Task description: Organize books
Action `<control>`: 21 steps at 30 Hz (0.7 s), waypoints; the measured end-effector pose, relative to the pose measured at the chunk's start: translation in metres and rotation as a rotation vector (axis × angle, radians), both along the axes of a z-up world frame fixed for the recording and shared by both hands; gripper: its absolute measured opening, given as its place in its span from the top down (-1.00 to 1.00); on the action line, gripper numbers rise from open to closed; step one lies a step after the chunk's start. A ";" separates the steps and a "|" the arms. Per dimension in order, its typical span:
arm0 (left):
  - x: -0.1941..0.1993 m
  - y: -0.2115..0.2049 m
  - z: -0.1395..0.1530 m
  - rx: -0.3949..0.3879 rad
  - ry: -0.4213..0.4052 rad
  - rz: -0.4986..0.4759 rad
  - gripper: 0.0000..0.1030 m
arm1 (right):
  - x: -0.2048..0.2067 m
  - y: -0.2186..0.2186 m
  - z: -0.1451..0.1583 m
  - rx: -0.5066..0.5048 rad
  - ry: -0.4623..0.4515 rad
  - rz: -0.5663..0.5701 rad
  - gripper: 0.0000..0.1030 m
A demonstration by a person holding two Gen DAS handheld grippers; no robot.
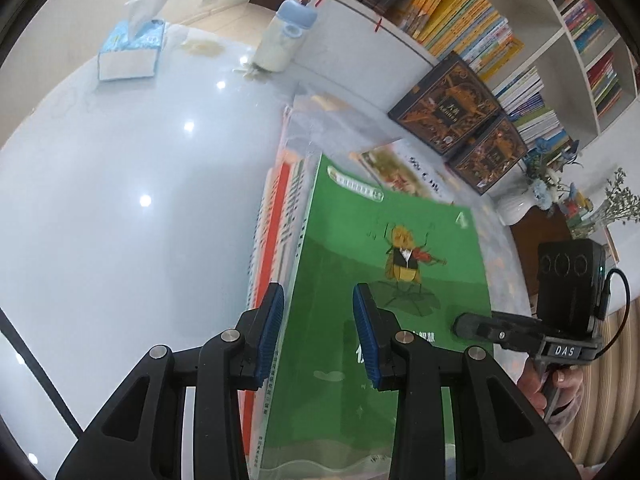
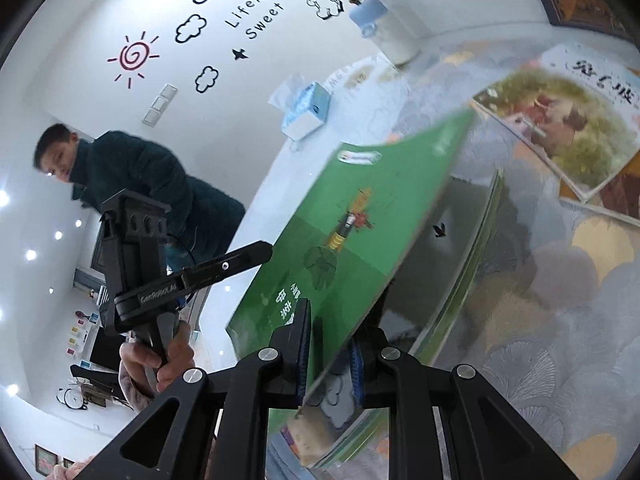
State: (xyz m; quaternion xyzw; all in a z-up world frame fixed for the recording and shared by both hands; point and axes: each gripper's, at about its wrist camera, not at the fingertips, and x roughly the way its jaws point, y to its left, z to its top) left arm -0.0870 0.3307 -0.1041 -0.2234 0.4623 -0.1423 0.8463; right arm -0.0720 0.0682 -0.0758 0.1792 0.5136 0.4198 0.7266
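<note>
My right gripper [image 2: 330,346] is shut on the near edge of a thin green book [image 2: 360,216] and holds it tilted above a pile of books [image 2: 472,256]. In the left wrist view that green book [image 1: 384,264] faces me, on top of orange and white spines [image 1: 272,220]. The right gripper [image 1: 472,326] bites the book's right edge. My left gripper [image 1: 320,320] hangs over the book's spine side, its blue pads apart and pressing on nothing. From the right wrist view the left gripper [image 2: 256,254] points at the book's left edge.
A picture book [image 2: 560,120] lies on the patterned mat [image 2: 540,320]. A tissue box [image 1: 132,52] and a bottle [image 1: 284,36] stand on the white table [image 1: 120,180]. Dark ornate books [image 1: 444,108] lean against a bookshelf [image 1: 580,40]. A person in a dark coat [image 2: 140,176] stands behind.
</note>
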 end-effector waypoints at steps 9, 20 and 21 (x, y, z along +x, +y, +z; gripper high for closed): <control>-0.005 -0.005 0.002 0.087 -0.017 -0.003 0.33 | 0.007 -0.004 -0.015 -0.017 0.047 -0.027 0.61; -0.021 -0.026 0.030 0.298 -0.080 0.068 0.27 | -0.001 -0.014 0.003 -0.002 0.042 -0.034 -0.43; -0.024 -0.031 0.033 0.316 -0.090 0.070 0.27 | -0.001 -0.019 0.002 0.000 0.042 -0.045 -0.43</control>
